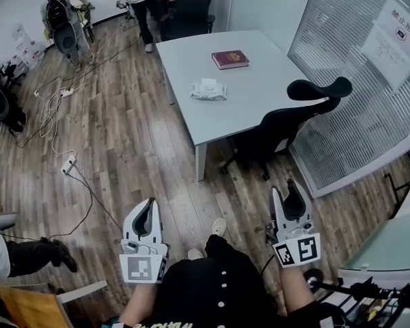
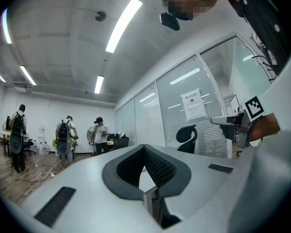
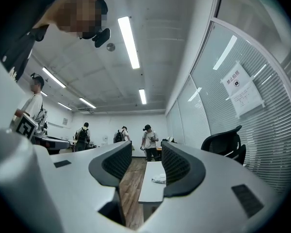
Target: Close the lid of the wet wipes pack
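Note:
The white wet wipes pack [image 1: 208, 89] lies on the grey table [image 1: 260, 94], well ahead of me; at this distance its lid cannot be made out. Both grippers are held close to my body, above the wooden floor and short of the table. My left gripper [image 1: 149, 203] [image 2: 144, 148] has its jaw tips touching, with nothing in them. My right gripper [image 1: 292, 184] [image 3: 146, 147] is open and empty; in the right gripper view the wipes pack [image 3: 158, 179] shows small and distant through the gap between the jaws.
A red book [image 1: 230, 59] lies on the table behind the pack. A black office chair [image 1: 287, 125] stands at the table's near right, beside a glass partition with blinds [image 1: 355, 67]. Cables [image 1: 55, 108] trail over the floor at left. People [image 1: 61, 19] stand at the back.

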The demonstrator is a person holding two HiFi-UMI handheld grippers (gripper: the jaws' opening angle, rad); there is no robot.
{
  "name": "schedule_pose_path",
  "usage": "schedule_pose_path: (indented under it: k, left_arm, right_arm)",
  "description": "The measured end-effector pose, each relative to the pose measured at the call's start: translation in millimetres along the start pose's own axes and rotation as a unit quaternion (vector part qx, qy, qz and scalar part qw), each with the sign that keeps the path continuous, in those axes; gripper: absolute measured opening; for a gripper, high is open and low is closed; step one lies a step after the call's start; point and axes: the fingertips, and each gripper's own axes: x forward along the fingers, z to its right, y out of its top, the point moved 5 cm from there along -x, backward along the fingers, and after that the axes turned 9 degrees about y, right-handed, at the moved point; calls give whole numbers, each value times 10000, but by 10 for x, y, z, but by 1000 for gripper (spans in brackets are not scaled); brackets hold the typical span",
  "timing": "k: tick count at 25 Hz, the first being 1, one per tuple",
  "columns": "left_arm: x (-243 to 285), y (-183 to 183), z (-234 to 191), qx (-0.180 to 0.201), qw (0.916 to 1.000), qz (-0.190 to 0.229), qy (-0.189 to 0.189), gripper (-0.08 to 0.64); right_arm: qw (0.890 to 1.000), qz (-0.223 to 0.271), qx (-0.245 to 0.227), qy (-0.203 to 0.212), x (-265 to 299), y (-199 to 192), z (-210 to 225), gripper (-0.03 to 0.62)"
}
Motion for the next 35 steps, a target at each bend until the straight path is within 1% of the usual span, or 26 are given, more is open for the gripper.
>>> schedule_pose_path:
  k: [5,7,10,15,22,25,28,31,35]
  left_arm:
    - [250,18,14,103,9999,36,3,9]
    - [377,13,26,80,10000,37,20,9]
    - [568,-6,72,-28,10000,-29,58,9]
    - [903,-3,88,93,9999,45,67,9]
    - [1369,-3,179,-108,9997,-85,179,9]
    - [1534,4,206,71,9997,30,217,9]
    - [1627,-5,248,128,9996,55,263,9]
    - [1684,-27,307,109,9994,-3,327,9]
    - [1746,-81,370,124,9988,-238,401,9]
  right_arm:
    - [9999,-19,-64,85,232,3,146,190]
    - [9998,-87,-105,145,338,-26,210,190]
    - [9997,-128,-48,205,479,-79,345,188]
    - [9995,-97,-59,297,755,-94,559,178]
    - [9989,-123,-51,439,1141,-176,885,178]
    - [9986,-83,-1,515,1274,-199,1020,176]
    - [9979,-64,80,638,1377,-225,1103,172]
    - [9969,-98,91,781,1456,-271,1135,169]
    - [9959,-184,178,870,1562,-384,1168,169]
